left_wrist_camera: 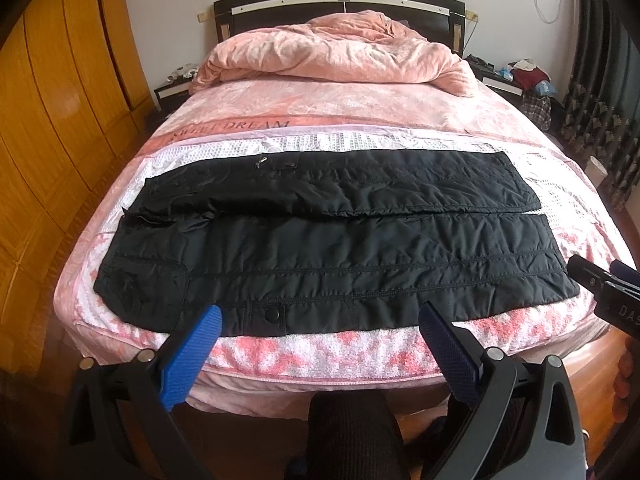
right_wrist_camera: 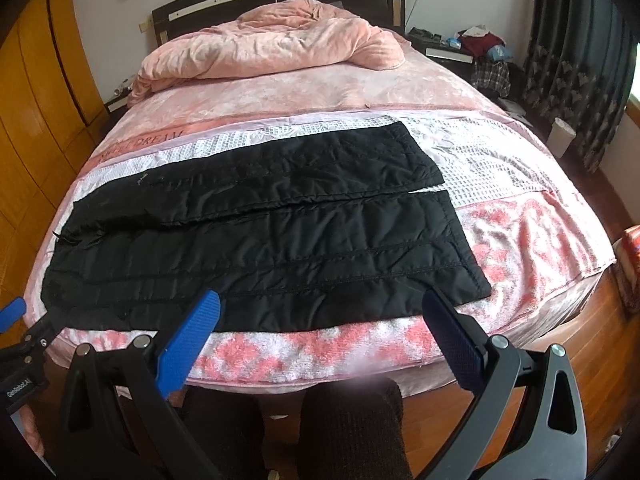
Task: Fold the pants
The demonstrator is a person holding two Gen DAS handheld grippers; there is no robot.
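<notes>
- While both tools hang in front of the foot of the bed [left_wrist_camera: 280,364], the black quilted pants [left_wrist_camera: 320,248] lie flat across it, on a pink and white blanket [left_wrist_camera: 360,344].
- Its waist end is to the left and the leg ends to the right; the two legs lie side by side, with a thin gap between them near the leg ends.
- A snap button [left_wrist_camera: 271,313] shows on the near edge of the pants.
- The left tool [left_wrist_camera: 320,318] has its jaws spread wide, and nothing is between the blue pads [left_wrist_camera: 192,360]; it is over the near edge of the bed, not touching the cloth.
- The right tool [right_wrist_camera: 322,304] is also spread wide and holds nothing, in front of the near leg.
- At the head of the bed a pink duvet [right_wrist_camera: 272,44] is bunched up.
- A dark trouser knee of the person [left_wrist_camera: 352,436] shows below, between the fingers.
</notes>
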